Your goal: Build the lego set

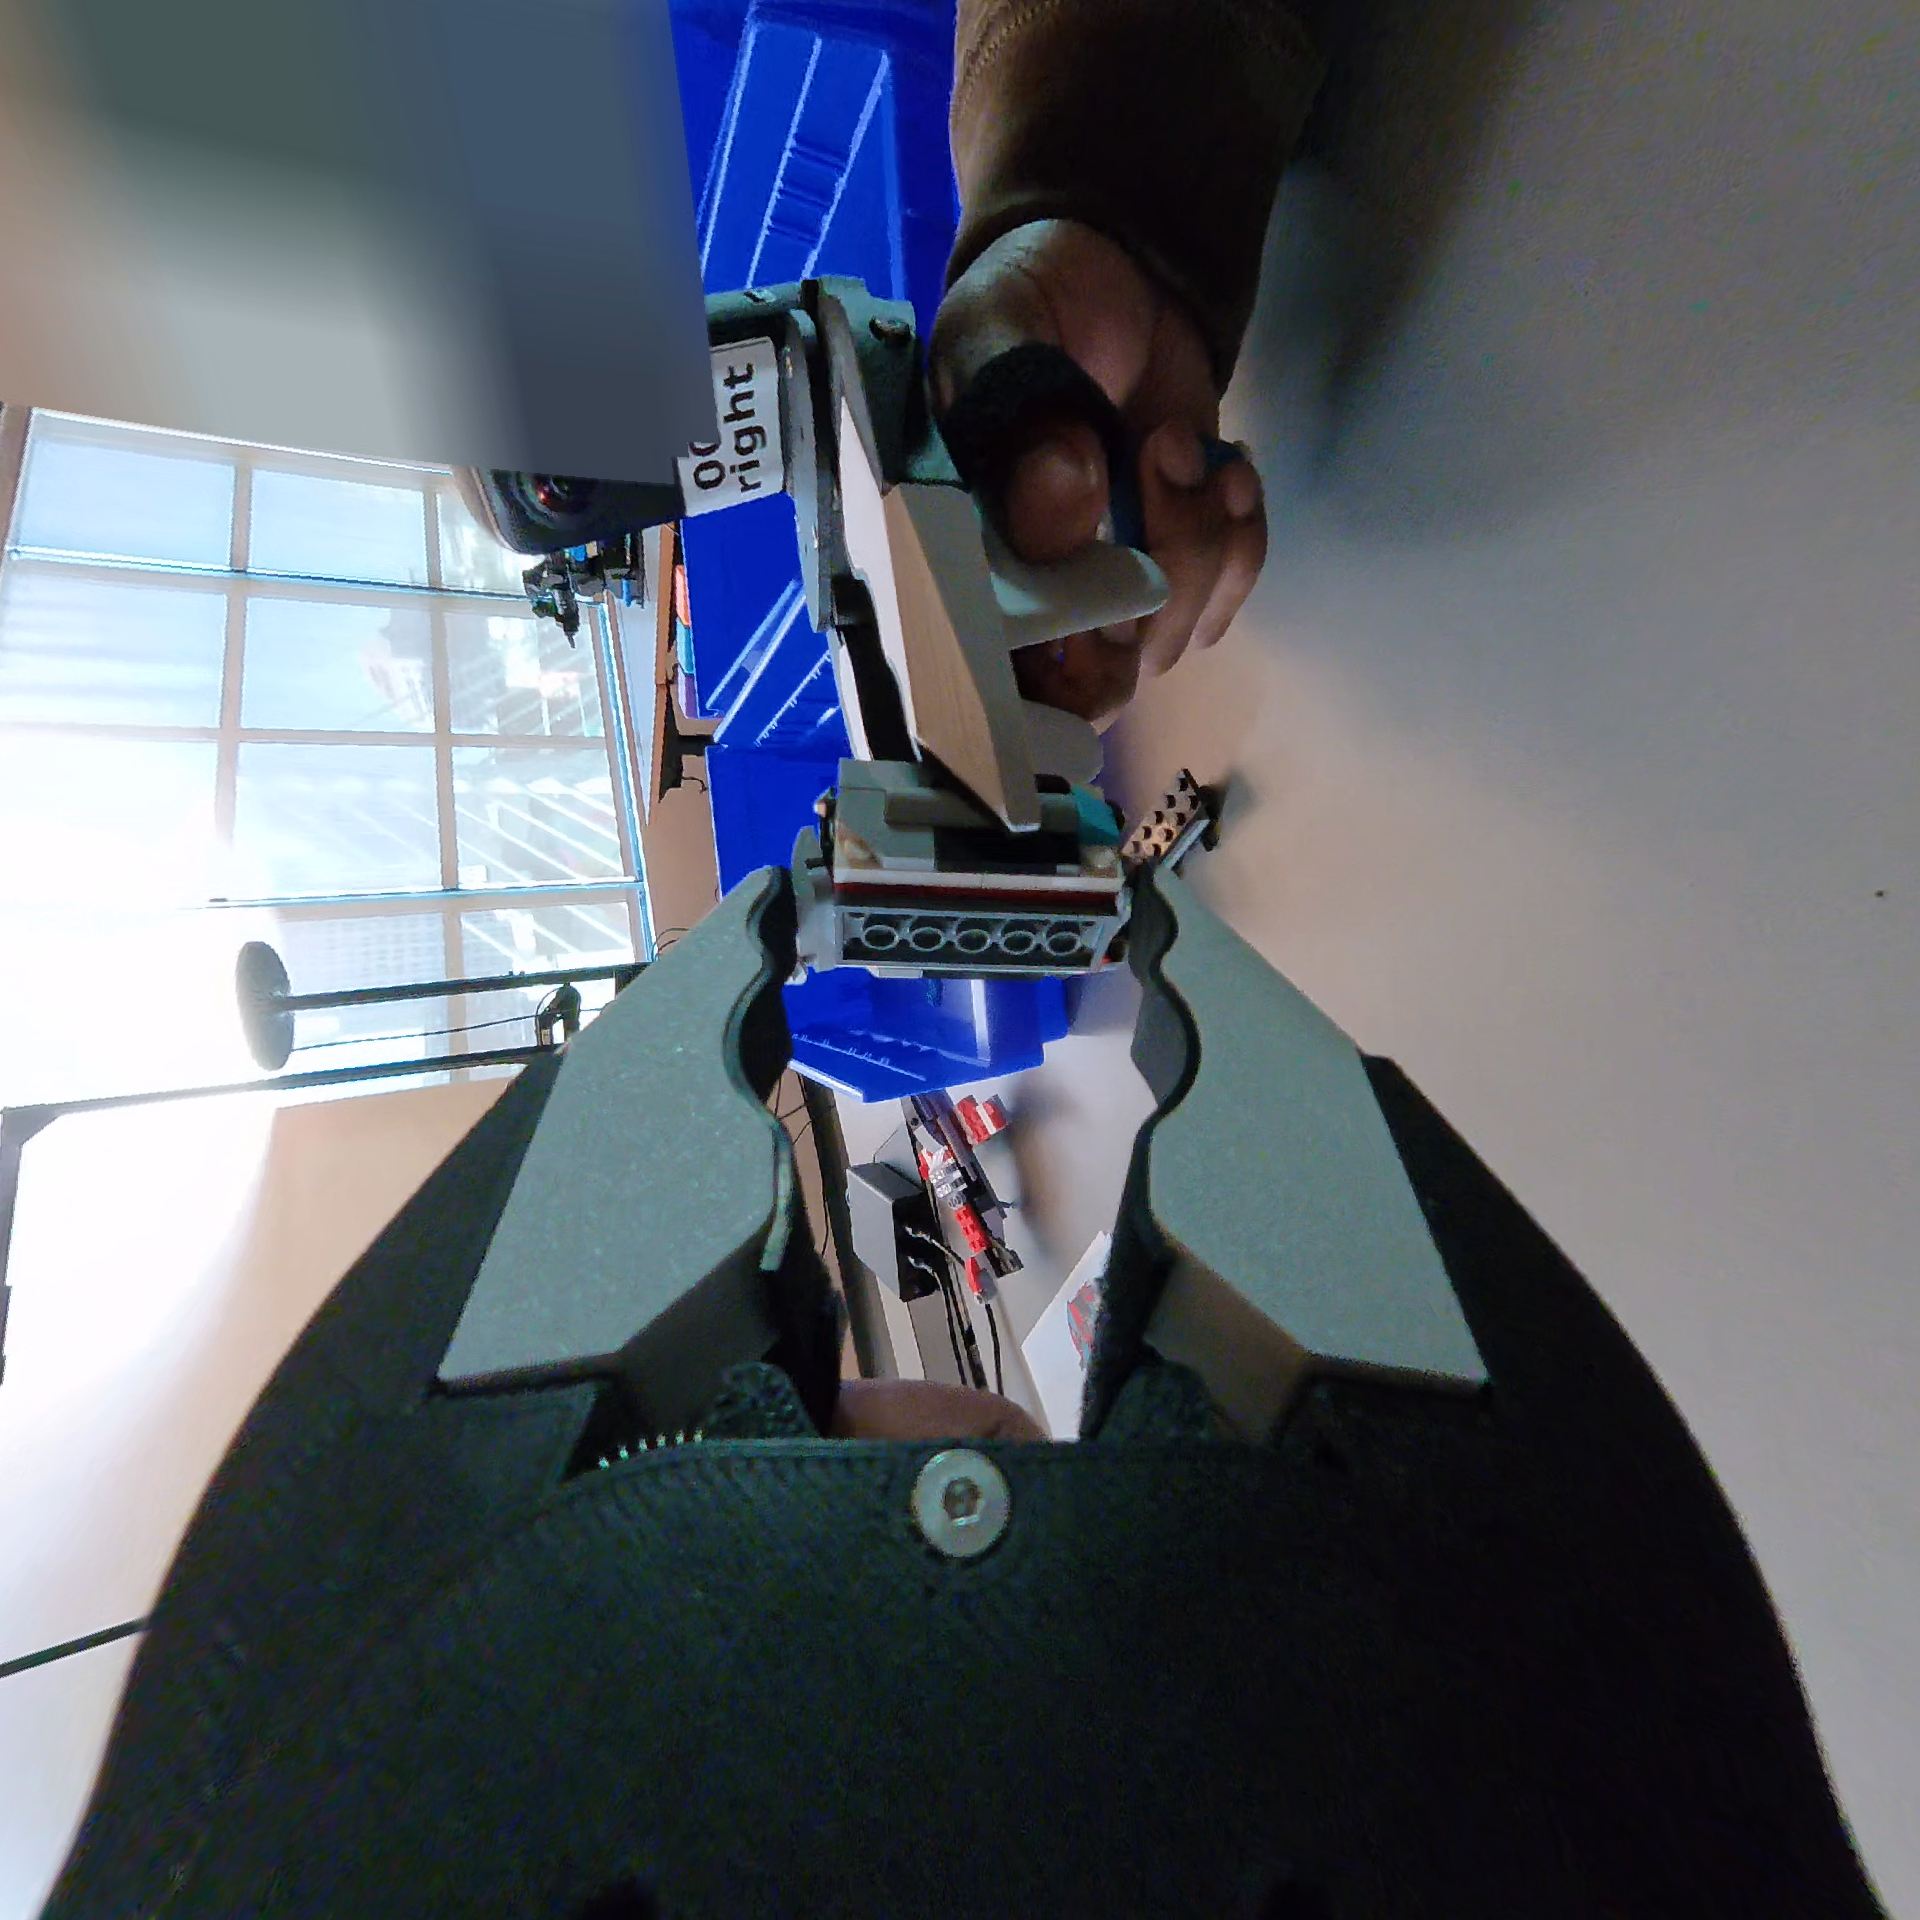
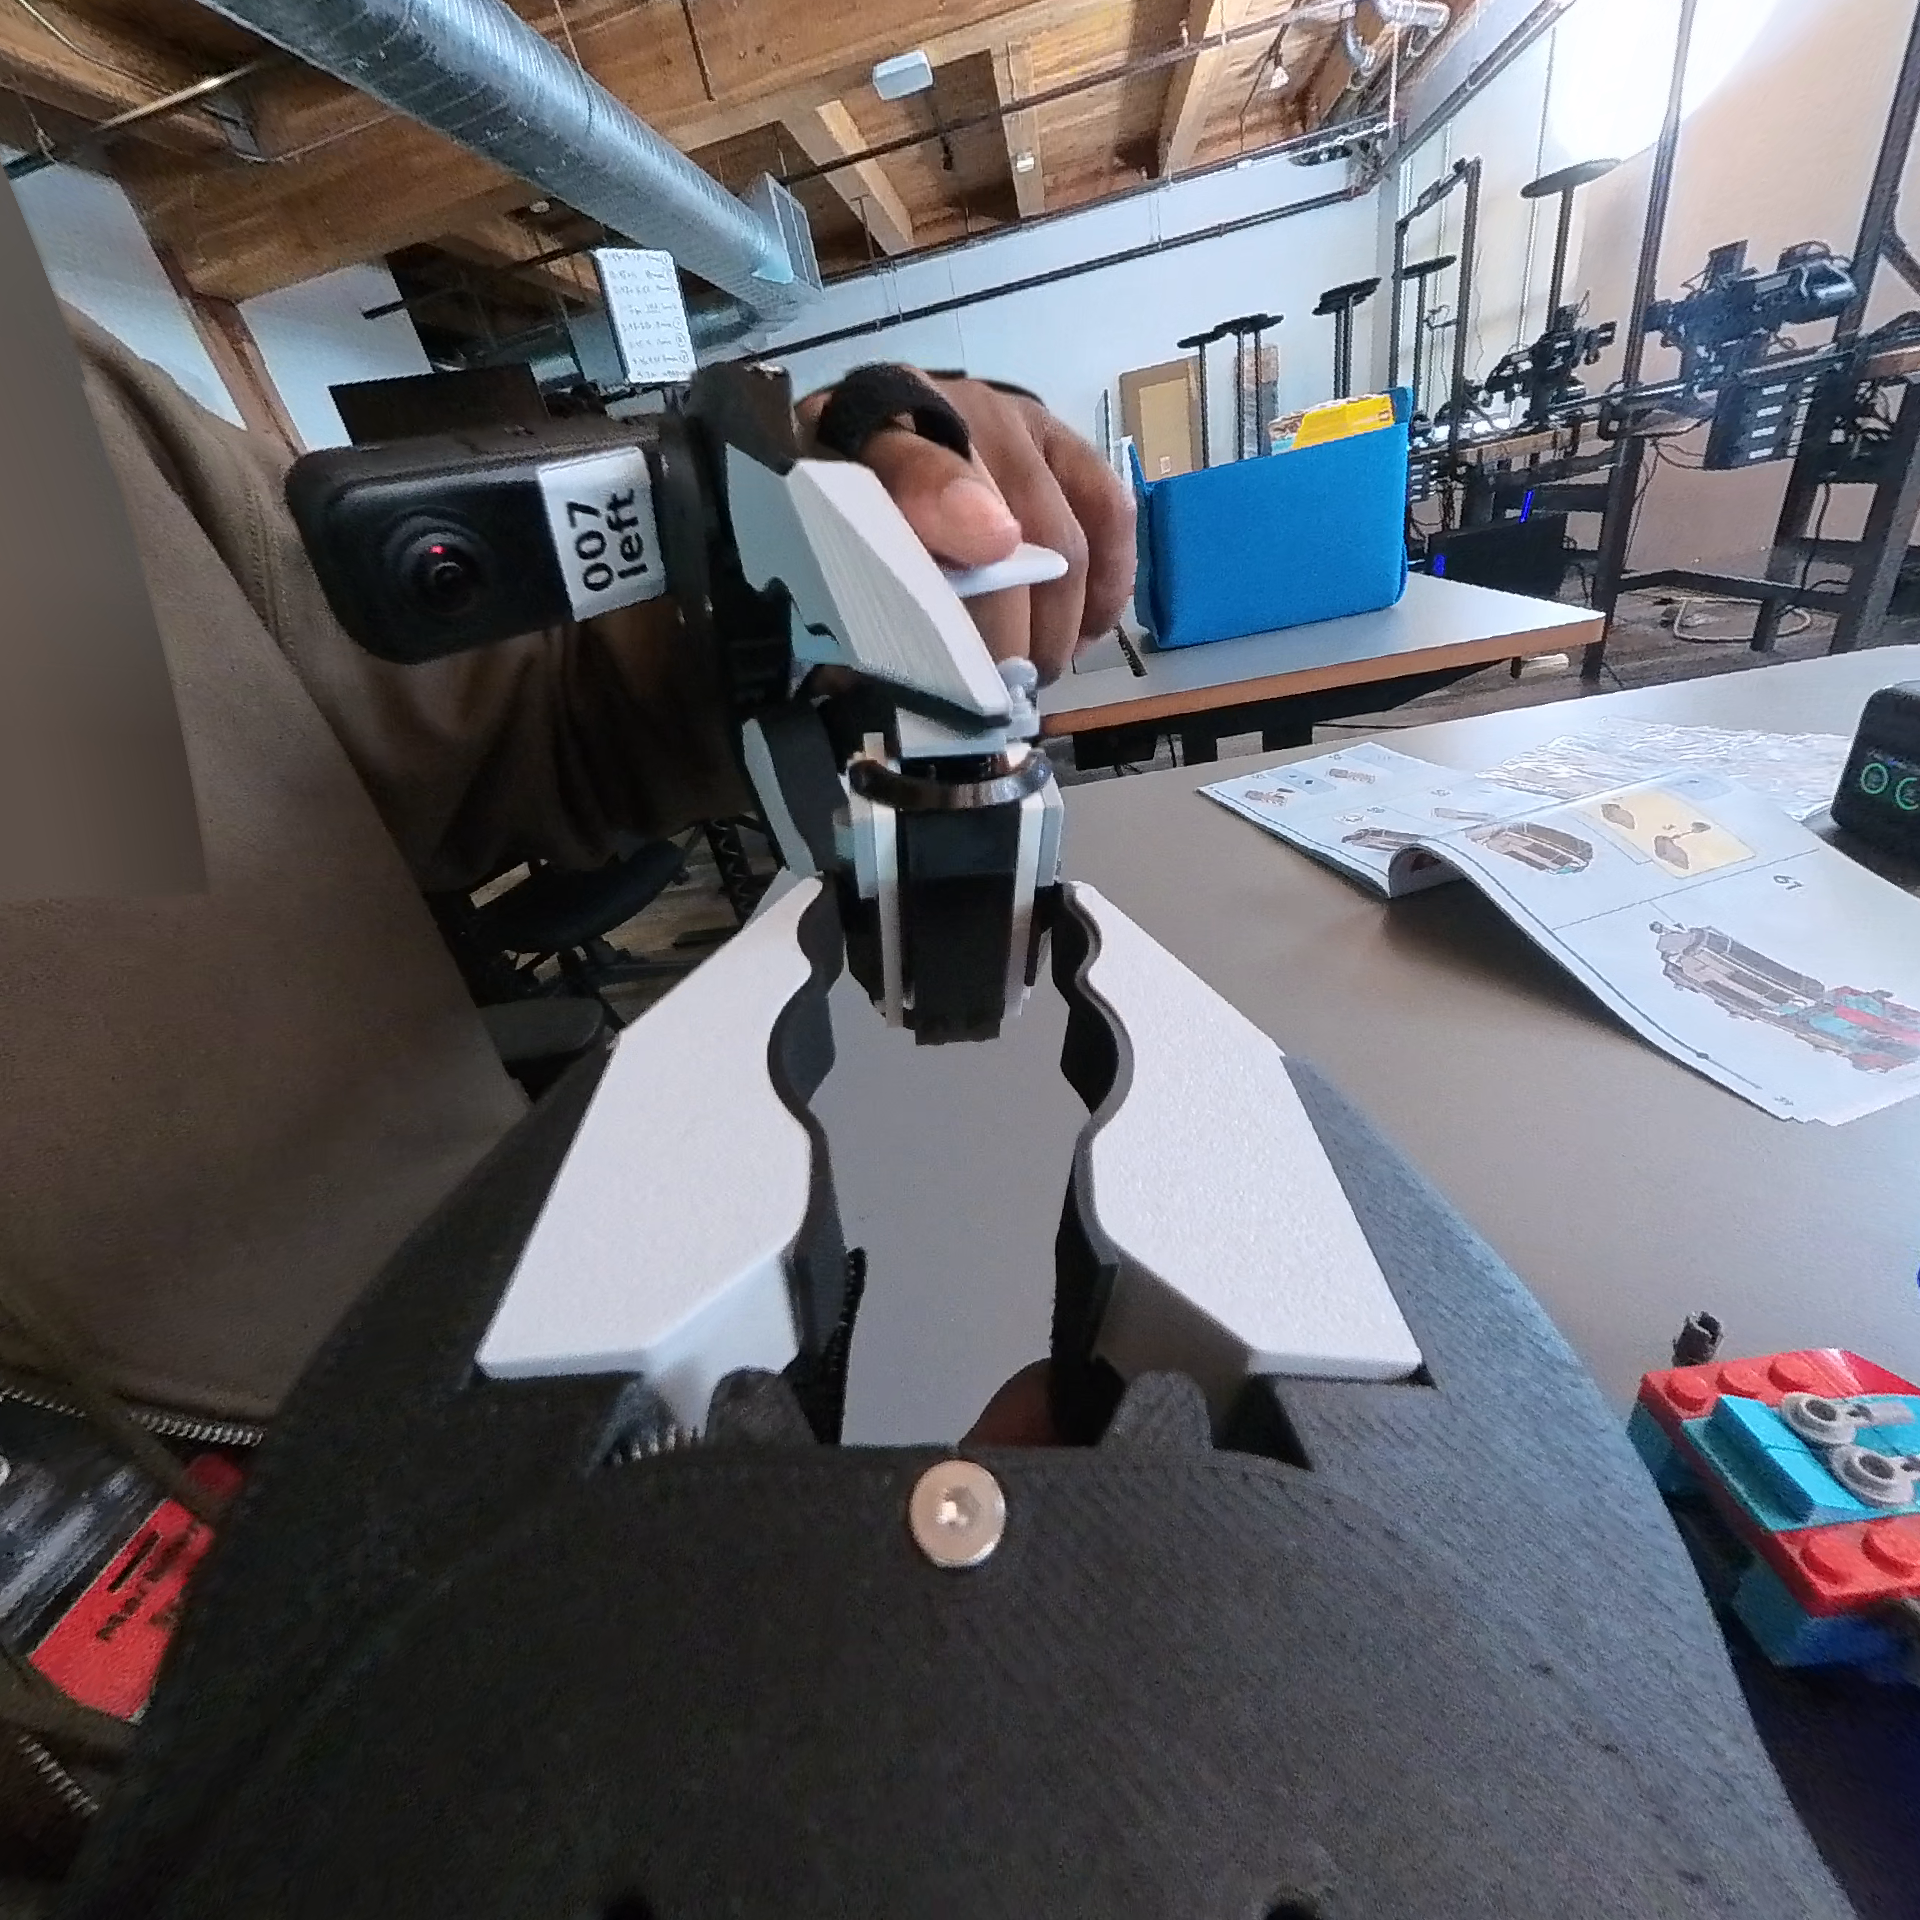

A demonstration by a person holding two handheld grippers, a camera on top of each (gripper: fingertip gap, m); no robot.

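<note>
Brick model point(image 1: 961, 904) gripped from two sides at once, off the table.

Clamped end to end by the left gripper point(image 1: 961, 914), spread wide with both pads point(image 1: 1158, 935) pressed on the model's short ends, underside tubes facing the camera. Pinched across its narrower width by the right gripper point(image 2: 951, 966), half closed, pads point(image 2: 1081, 966) against the white side plates, probably so neither hand alone bears the twist. Just behind, a loose brown studded piece point(image 1: 1169, 821) on the grey table point(image 1: 1558, 935). Farther out, a red and teal brick block point(image 2: 1787, 1507) beside the right gripper, an open instruction booklet point(image 2: 1662, 883) lying within sight for reference, and a blue bin point(image 2: 1273, 540) on the next table.
</note>
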